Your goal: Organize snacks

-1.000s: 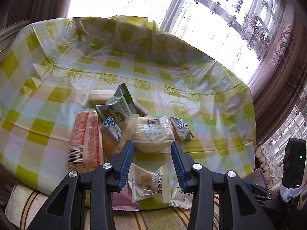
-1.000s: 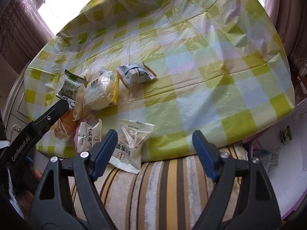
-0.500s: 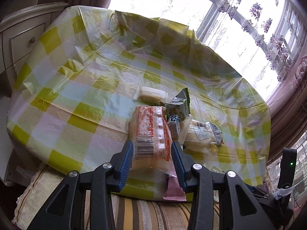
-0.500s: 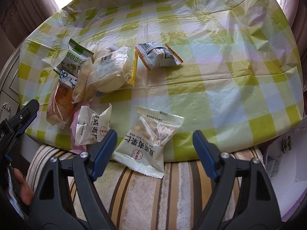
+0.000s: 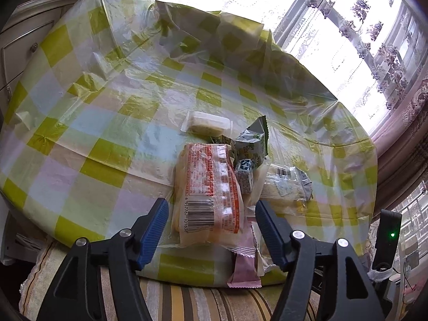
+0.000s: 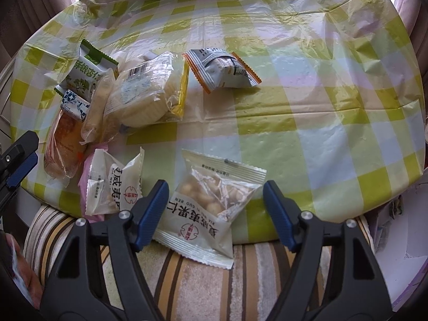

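Observation:
Several snack packs lie near the front edge of a table with a green-checked cover (image 5: 112, 101). My left gripper (image 5: 211, 224) is open, its fingers on either side of the near end of an orange-printed bread pack (image 5: 208, 187), not closed on it. My right gripper (image 6: 216, 208) is open around a clear nut packet (image 6: 211, 200) that hangs over the table edge. A second nut packet (image 6: 117, 184) lies left of it. A grey-orange packet (image 6: 222, 72), a clear bun pack (image 6: 144, 93) and a green-white packet (image 6: 88, 72) lie farther in.
A small pale cake pack (image 5: 208, 123) lies behind the bread. A pink wrapper (image 5: 244, 267) hangs over the edge. A striped cushion (image 6: 203, 281) sits below the table edge. A window with curtains (image 5: 361, 26) is behind the table, and a white cabinet (image 5: 16, 48) stands at left.
My left gripper's fingers have opened wider around the bread pack. My right gripper moved forward, so the nut packet now lies between its fingers.

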Motion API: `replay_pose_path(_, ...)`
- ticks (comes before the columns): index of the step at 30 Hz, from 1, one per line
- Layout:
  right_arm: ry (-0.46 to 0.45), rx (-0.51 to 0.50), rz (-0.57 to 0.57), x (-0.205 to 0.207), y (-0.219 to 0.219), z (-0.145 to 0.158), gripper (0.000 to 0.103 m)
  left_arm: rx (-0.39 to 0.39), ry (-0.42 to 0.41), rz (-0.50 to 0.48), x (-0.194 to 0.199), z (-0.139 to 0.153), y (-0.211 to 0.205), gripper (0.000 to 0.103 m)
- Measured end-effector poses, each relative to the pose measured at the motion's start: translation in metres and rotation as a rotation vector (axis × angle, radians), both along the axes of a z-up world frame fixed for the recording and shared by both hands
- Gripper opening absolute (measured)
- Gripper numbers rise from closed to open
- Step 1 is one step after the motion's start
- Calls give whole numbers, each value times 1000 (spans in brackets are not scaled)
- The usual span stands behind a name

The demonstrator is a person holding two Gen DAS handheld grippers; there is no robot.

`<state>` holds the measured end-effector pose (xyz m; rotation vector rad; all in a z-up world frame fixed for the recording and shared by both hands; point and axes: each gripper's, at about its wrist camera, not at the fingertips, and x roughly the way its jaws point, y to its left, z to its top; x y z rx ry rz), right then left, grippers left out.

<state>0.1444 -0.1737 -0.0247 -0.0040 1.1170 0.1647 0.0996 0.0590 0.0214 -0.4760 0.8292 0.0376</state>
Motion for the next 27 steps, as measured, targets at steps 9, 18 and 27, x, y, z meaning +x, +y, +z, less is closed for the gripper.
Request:
replay_pose_path(9, -29, -25, 15, -3, 6, 2, 58, -68, 88, -13, 25, -24, 6, 68)
replay_pose_path(18, -40, -1, 31, -4, 7, 4, 48, -76, 81, 18, 22, -24, 12, 46)
replay_pose_path(27, -41, 31, 39, -8, 3, 5, 45, -37, 86, 17, 21, -23, 7, 47)
